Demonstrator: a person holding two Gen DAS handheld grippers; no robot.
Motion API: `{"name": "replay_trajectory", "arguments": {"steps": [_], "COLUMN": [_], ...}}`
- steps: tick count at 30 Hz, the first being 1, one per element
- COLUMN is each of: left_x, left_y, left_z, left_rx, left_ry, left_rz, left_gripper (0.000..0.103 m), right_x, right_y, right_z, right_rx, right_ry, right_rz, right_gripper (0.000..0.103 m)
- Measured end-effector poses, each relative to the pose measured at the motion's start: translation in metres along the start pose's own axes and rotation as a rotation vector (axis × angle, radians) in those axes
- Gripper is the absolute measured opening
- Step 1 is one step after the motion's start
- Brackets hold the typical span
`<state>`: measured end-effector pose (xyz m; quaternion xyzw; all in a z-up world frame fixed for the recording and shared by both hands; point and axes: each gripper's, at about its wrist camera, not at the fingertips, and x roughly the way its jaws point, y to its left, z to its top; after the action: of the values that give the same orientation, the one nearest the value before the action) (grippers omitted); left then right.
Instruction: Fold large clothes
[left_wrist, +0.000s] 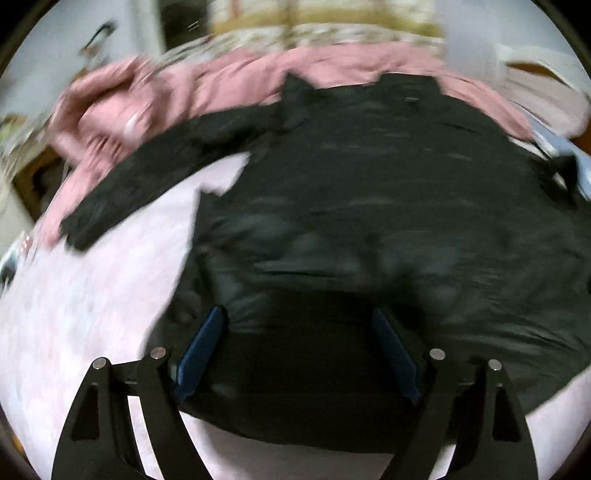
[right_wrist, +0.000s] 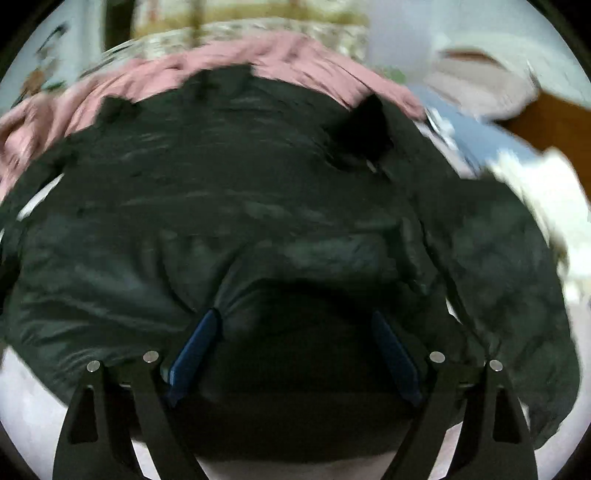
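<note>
Downward, both tongs (left_wrist: 299, 325) agape over jacket (left_wrist: 369, 184)

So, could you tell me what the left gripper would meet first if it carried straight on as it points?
Most likely the black padded jacket ahead of the open left gripper.

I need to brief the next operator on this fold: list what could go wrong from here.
1. Both tools, left and right, stand open over the black jacket with no cloth pinched; a shallow grab on this puffy, slick-looking fabric may slip.
2. The jacket's far edge overlaps the pink blanket; a pull could drag the blanket along.
3. One sleeve lies stretched out to the side and could bunch into the fold.
</note>
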<state>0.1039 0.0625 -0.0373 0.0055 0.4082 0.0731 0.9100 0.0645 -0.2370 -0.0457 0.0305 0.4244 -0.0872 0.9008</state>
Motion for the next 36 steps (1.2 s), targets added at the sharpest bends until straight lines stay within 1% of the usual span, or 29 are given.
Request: {"name": "replay_trajectory", "arguments": {"steps": [1,3,6,7,8,10,11,12,14,17,19,20,22,24,25,26,27,28,29,30,32,33,34,35,36], "left_x": [0.003,0.002,-0.003,-0.006,-0.008,-0.018,-0.025,-0.035,-0.052,-0.067,-0.072,-0.074,-0.077,-0.074,-0.071,-0.07,-0.068,-0.064,-0.056,-0.045,-0.018,-0.005,0.002,0.002,-0.001], "left_y": [0.008,0.014,0.012,0.013,0.012,0.015,0.016,0.016,0.013,0.011,0.005,-0.001,-0.014,-0.036,-0.05,-0.063,-0.079,-0.092,-0.1,-0.105,-0.105,-0.101,-0.095,-0.092,-0.094], "left_z": [0.0,-0.005,-0.008,-0.008,-0.007,-0.004,-0.002,-0.003,-0.003,-0.003,-0.002,-0.001,0.003,0.009,0.012,0.013,0.015,0.016,0.018,0.018,0.016,0.015,0.015,0.012,0.01], "left_rx": [-0.035,-0.059,-0.035,-0.037,-0.042,-0.041,-0.031,-0.019,0.008,0.024,0.046,0.06,0.087,0.132,0.166,0.204,0.25,0.28,0.296,0.295,0.251,0.208,0.162,0.144,0.161], "left_ry": [0.012,0.018,0.0,-0.01,-0.021,-0.05,-0.073,-0.112,-0.169,-0.22,-0.236,-0.238,-0.222,-0.166,-0.127,-0.104,-0.091,-0.08,-0.063,-0.041,0.02,0.042,0.056,0.048,0.036], "left_rz": [0.003,-0.008,0.013,0.004,-0.021,-0.11,-0.134,-0.13,-0.113,-0.162,-0.198,-0.219,-0.28,-0.357,-0.412,-0.443,-0.435,-0.402,-0.379,-0.355,-0.292,-0.285,-0.301,-0.303,-0.292], "left_gripper": [0.083,0.083,0.083,0.081,0.08,0.078,0.077,0.078,0.078,0.078,0.078,0.078,0.078,0.078,0.078,0.078,0.078,0.078,0.078,0.078,0.081,0.083,0.083,0.083,0.083], "right_x": [0.002,0.001,0.004,0.004,0.004,-0.005,-0.014,-0.024,-0.046,-0.063,-0.071,-0.072,-0.07,-0.065,-0.063,-0.059,-0.054,-0.048,-0.042,-0.033,-0.012,-0.004,0.004,0.007,0.007], "right_y": [-0.01,-0.023,-0.03,-0.03,-0.032,-0.032,-0.031,-0.028,-0.028,-0.025,-0.018,-0.014,0.003,0.024,0.037,0.047,0.058,0.069,0.077,0.084,0.087,0.086,0.085,0.086,0.087], "right_z": [0.001,0.0,0.0,0.001,-0.001,-0.002,-0.002,-0.003,-0.003,0.0,0.001,0.002,0.003,0.006,0.006,0.007,0.008,0.008,0.007,0.005,0.005,0.006,0.007,0.008,0.008], "right_rx": [0.045,0.093,0.114,0.108,0.102,0.091,0.084,0.08,0.078,0.097,0.105,0.099,0.068,0.026,-0.001,-0.026,-0.058,-0.09,-0.113,-0.125,-0.116,-0.109,-0.101,-0.099,-0.102], "right_ry": [0.008,0.006,0.011,0.008,0.001,-0.041,-0.076,-0.105,-0.176,-0.236,-0.252,-0.252,-0.235,-0.213,-0.203,-0.191,-0.171,-0.146,-0.119,-0.092,-0.05,-0.03,-0.012,-0.006,-0.007], "right_rz": [0.005,-0.023,-0.013,-0.022,-0.029,-0.038,-0.032,-0.025,-0.008,0.039,0.111,0.133,0.176,0.209,0.22,0.225,0.233,0.248,0.25,0.225,0.181,0.18,0.188,0.193,0.192], "right_gripper": [0.087,0.087,0.087,0.087,0.087,0.087,0.087,0.087,0.087,0.087,0.087,0.087,0.087,0.087,0.087,0.087,0.087,0.087,0.087,0.087,0.087,0.087,0.087,0.087,0.087]}}
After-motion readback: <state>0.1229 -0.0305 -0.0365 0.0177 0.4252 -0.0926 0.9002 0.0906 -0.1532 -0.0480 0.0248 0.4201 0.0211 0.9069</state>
